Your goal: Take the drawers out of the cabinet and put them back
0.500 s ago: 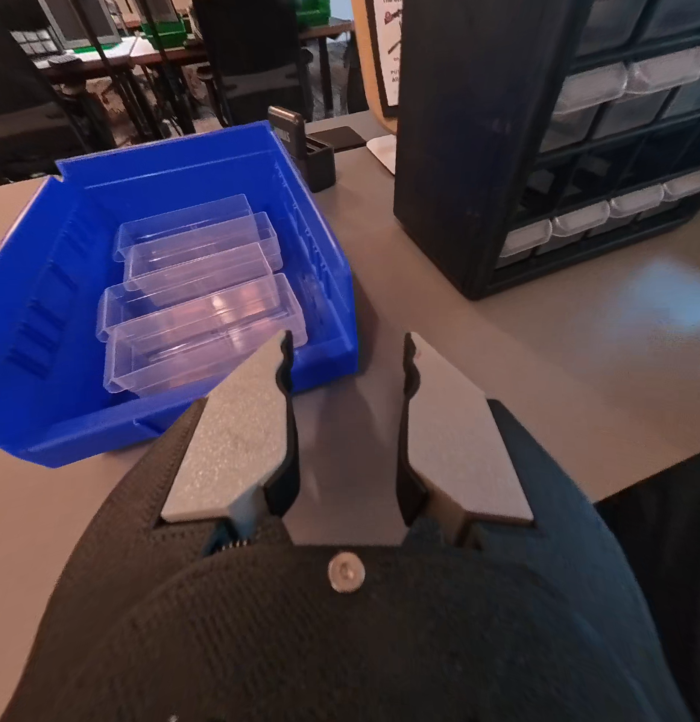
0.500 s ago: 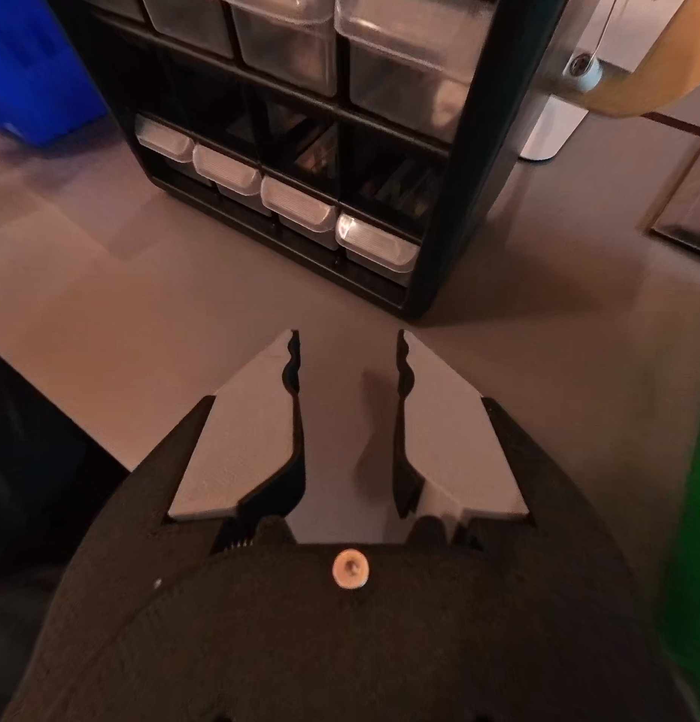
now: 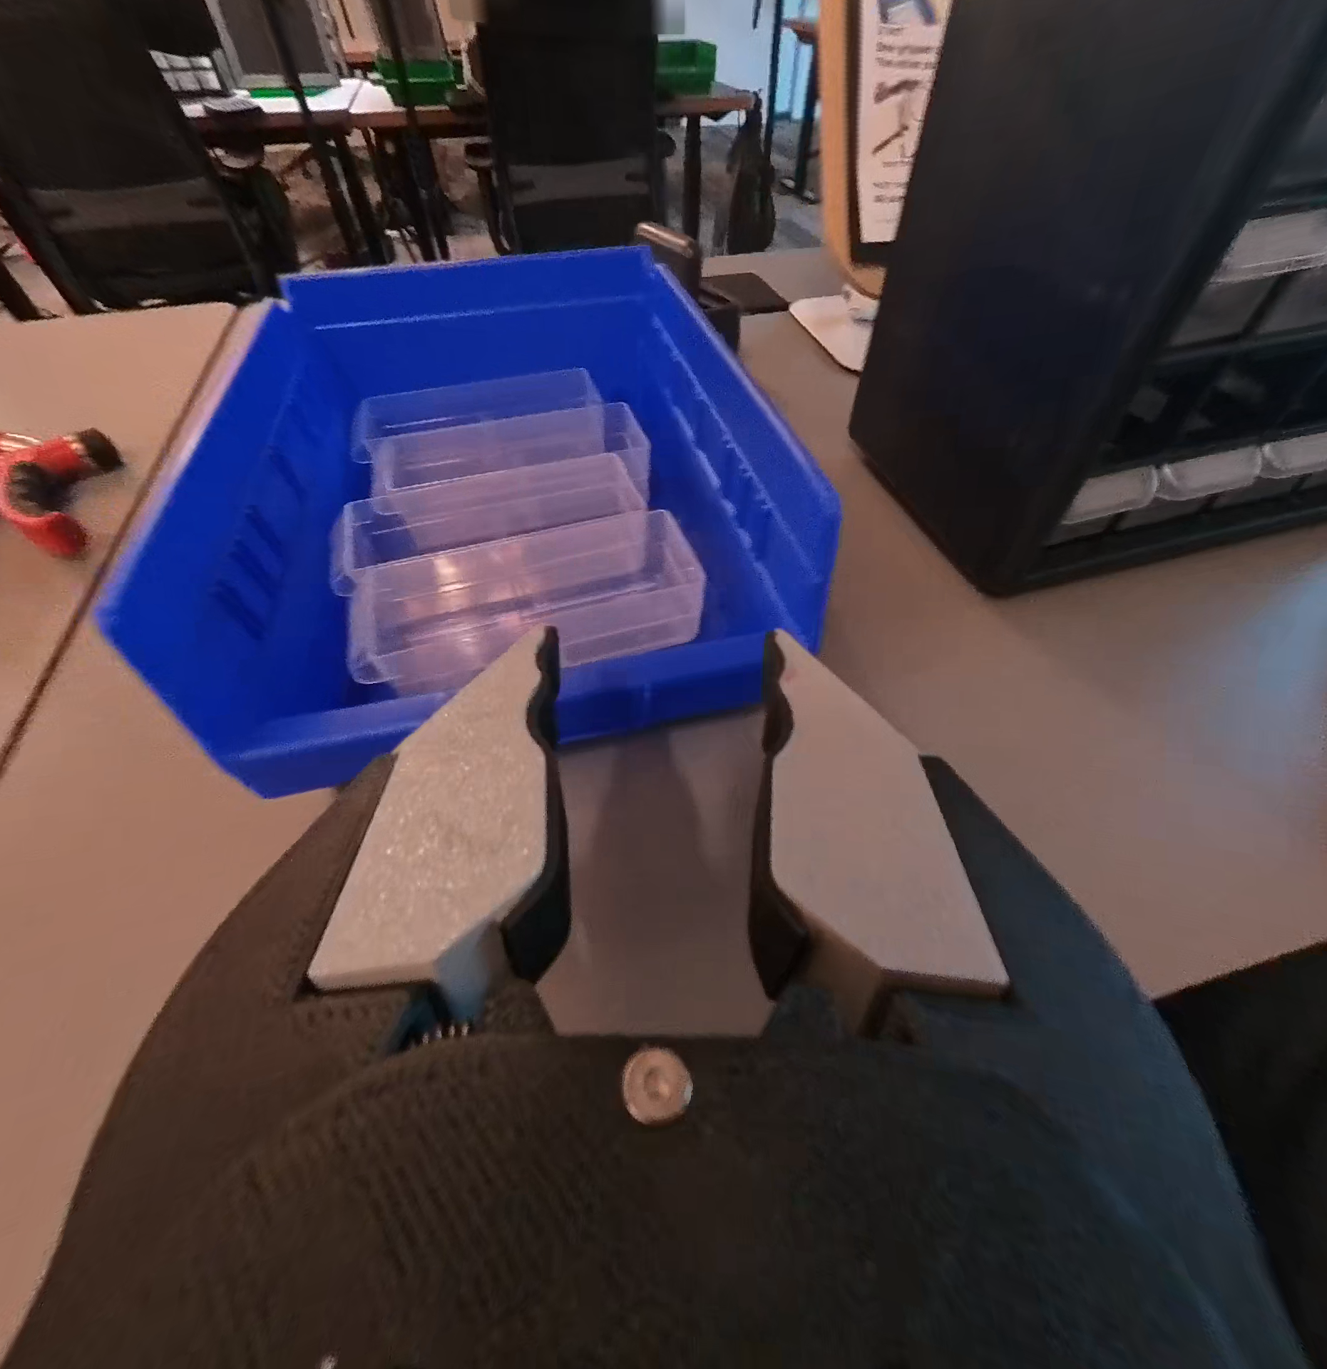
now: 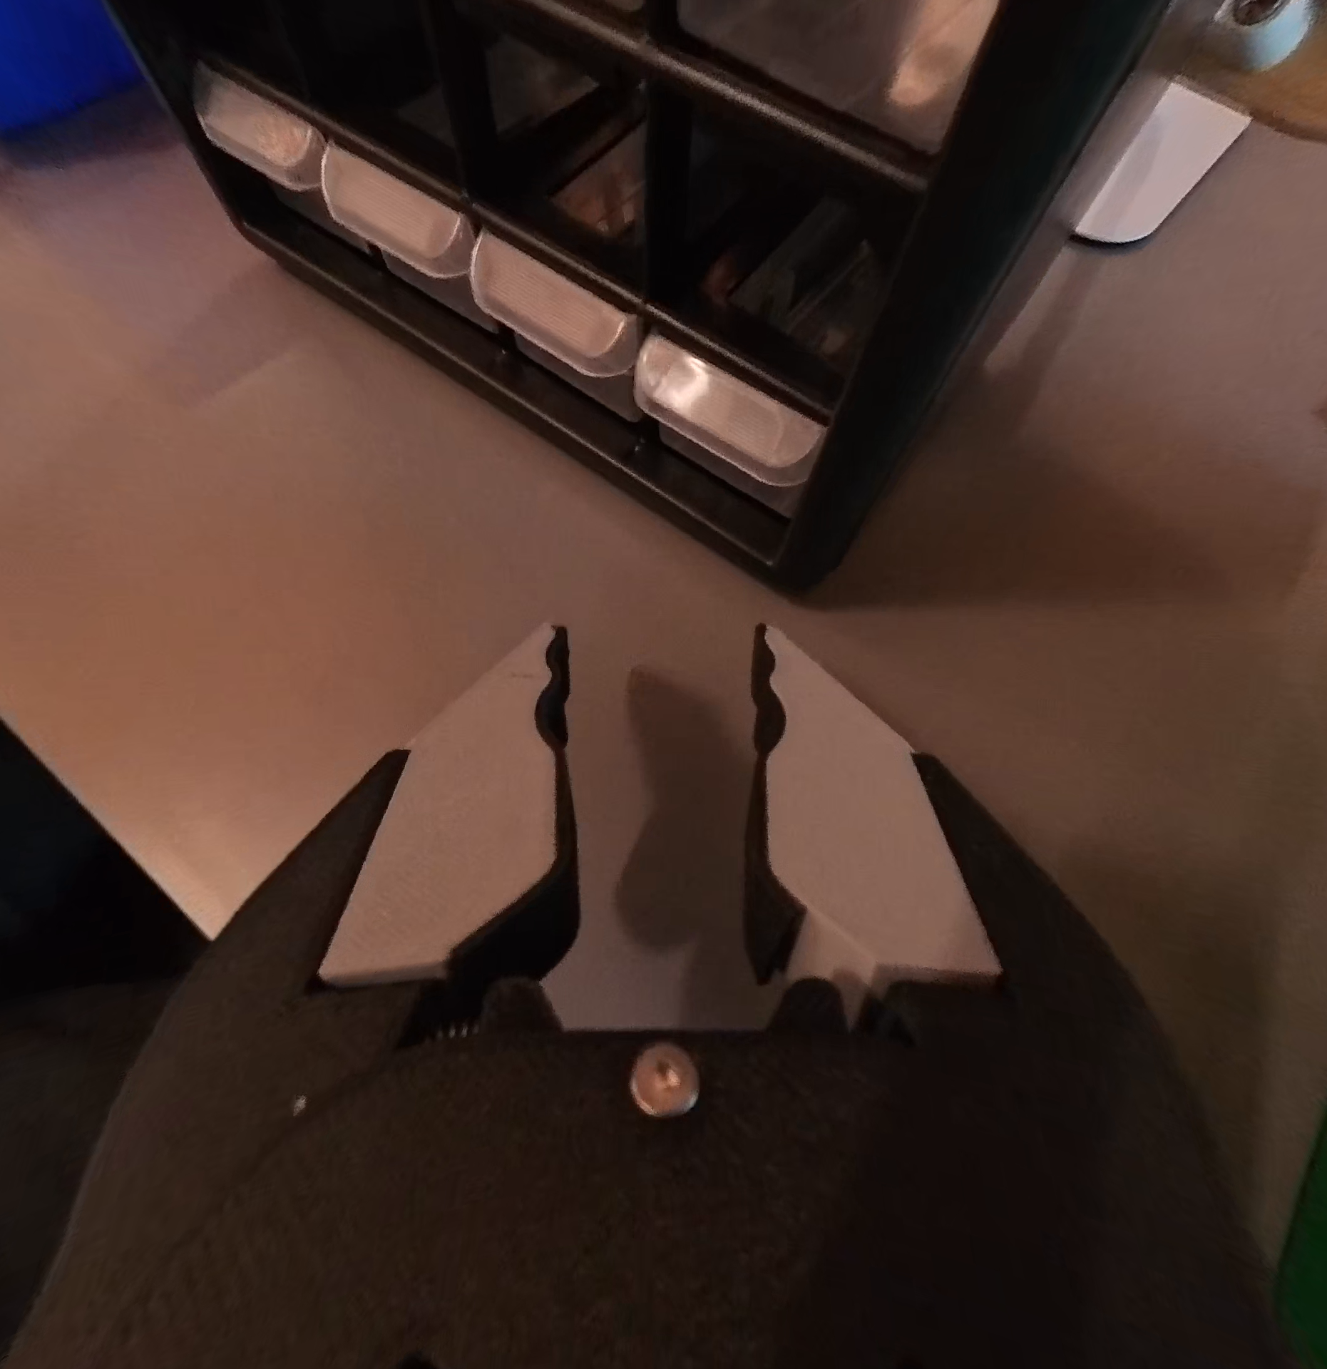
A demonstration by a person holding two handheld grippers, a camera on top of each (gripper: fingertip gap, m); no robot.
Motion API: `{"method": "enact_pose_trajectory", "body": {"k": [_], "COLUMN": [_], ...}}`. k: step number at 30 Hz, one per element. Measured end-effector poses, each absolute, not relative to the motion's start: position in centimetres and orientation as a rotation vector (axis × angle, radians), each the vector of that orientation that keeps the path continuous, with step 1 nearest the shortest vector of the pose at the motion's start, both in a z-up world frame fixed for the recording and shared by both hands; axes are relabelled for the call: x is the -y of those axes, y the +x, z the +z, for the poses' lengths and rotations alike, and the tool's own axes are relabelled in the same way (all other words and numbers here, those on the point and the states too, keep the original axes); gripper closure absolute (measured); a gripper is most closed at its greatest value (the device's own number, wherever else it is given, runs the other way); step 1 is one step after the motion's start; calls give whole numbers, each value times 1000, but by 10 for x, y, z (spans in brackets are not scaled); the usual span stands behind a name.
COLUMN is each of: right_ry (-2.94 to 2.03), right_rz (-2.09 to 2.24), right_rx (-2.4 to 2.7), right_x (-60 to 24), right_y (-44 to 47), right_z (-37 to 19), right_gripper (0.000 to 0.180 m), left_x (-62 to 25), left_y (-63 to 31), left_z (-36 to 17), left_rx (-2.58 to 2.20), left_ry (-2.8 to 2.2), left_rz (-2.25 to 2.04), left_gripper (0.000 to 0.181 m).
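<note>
1. Your left gripper [image 3: 656,670] has its jaws parted and holds nothing; it hangs over the grey tabletop [image 3: 127,852], its tips pointed at the near wall of the blue plastic bin [image 3: 223,593].
2. Your right gripper [image 4: 656,659] is likewise spread and empty, above bare tabletop near the front edge, aimed at the lower right corner of the black plastic drawer cabinet [image 4: 979,370].
3. Four clear plastic drawers [image 3: 519,548] lie side by side inside the bin, which sits to the left of the cabinet. They have been taken out and, by my reading, are waiting to go back.
4. In the cabinet's bottom row four translucent drawer fronts [image 4: 556,307] are seated, and the slots above them look empty; higher rows hold more drawers.
5. Expect the drawers to be light, stiff and thin-walled, with slick surfaces; a hard squeeze could probably flex or crack a wall, and a loose one may let it slide.
6. Take hold across the short front end or its pull lip, so the long body can run straight into a slot.
7. The present jaw gap looks wide enough for a wall or lip, though probably not for a drawer's full width.
</note>
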State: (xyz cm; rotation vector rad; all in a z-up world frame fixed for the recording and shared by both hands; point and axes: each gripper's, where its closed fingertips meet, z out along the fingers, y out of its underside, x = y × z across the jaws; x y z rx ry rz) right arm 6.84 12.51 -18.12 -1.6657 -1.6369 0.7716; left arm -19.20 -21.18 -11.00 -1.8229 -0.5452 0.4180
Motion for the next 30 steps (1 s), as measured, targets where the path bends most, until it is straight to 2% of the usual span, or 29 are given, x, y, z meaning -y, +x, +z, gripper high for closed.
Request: {"method": "enact_pose_trajectory", "body": {"k": [5, 12, 17, 20, 25, 30], "right_ry": [-1645, -1415, -1341, -1291, -1276, -1229], "right_rz": [727, 702, 779, 833, 805, 616], "right_rx": [1678, 1785, 1712, 1675, 1762, 1791], "right_x": [-138, -135, -133, -129, -119, -120], "right_y": [75, 65, 67, 70, 69, 67], "right_z": [-194, -188, -171, -161, -171, -181], "right_gripper": [149, 136, 137, 147, 146, 146], "left_x": [230, 207, 187, 181, 176, 196], "left_y": [-221, -261, -264, -263, -264, -276], "left_z": [-114, -111, -137, -146, -161, -192], "left_rx": [549, 427, 140, -2, -131, -145], "left_ry": [-1866, -2004, -2321, -2425, -2632, -2947], "left_rz": [498, 625, 630, 576, 426, 425], "left_gripper": [133, 132, 132, 144, 142, 168]}}
